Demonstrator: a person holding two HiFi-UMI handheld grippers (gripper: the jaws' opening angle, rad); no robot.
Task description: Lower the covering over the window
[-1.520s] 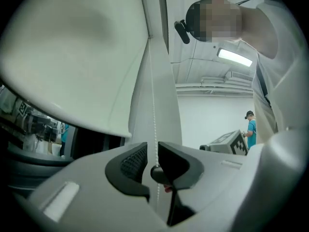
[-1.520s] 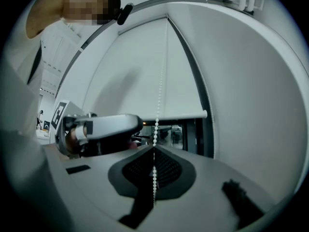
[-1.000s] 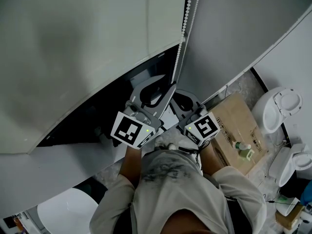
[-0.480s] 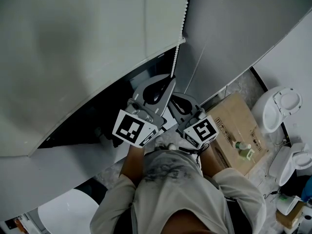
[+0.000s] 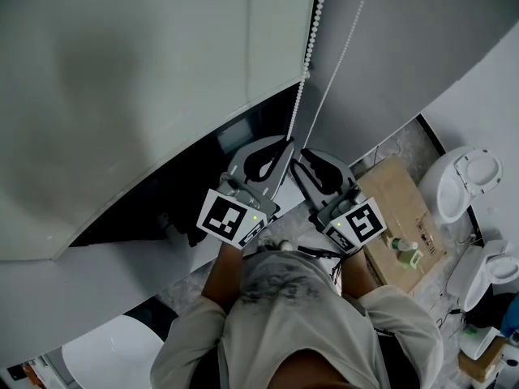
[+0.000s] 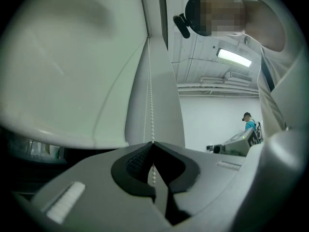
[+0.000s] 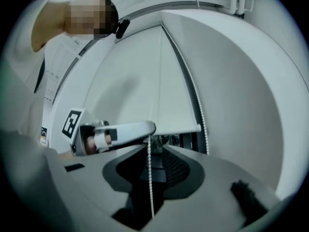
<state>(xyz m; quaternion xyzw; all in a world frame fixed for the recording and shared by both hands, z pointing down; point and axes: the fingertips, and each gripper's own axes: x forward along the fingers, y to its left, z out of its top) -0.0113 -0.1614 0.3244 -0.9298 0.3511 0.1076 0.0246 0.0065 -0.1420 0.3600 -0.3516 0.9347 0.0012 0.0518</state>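
The white roller blind [image 5: 122,96] hangs partway down over the dark window opening [image 5: 203,164]. Its bead chain [image 5: 306,55] runs down beside the blind's right edge to my two grippers. My left gripper [image 5: 284,144] is shut on the bead chain [image 6: 152,129], which enters where its tips meet and shows again behind them. My right gripper [image 5: 302,159] sits just right of it and slightly lower. Its jaws have just been opening, and the chain [image 7: 149,178] hangs free between them, untouched. The left gripper [image 7: 120,132] shows across the right gripper view.
A cardboard box [image 5: 397,209] with a green bottle [image 5: 405,251] lies on the floor at the right. Two white toilets [image 5: 466,181] [image 5: 491,270] stand beyond it. A white basin [image 5: 113,351] is at lower left. A person in teal [image 6: 249,123] stands far off.
My left jaws closed on the bead chain. My right jaws, shut before, have opened off the chain, and that gripper has shifted slightly up along it.
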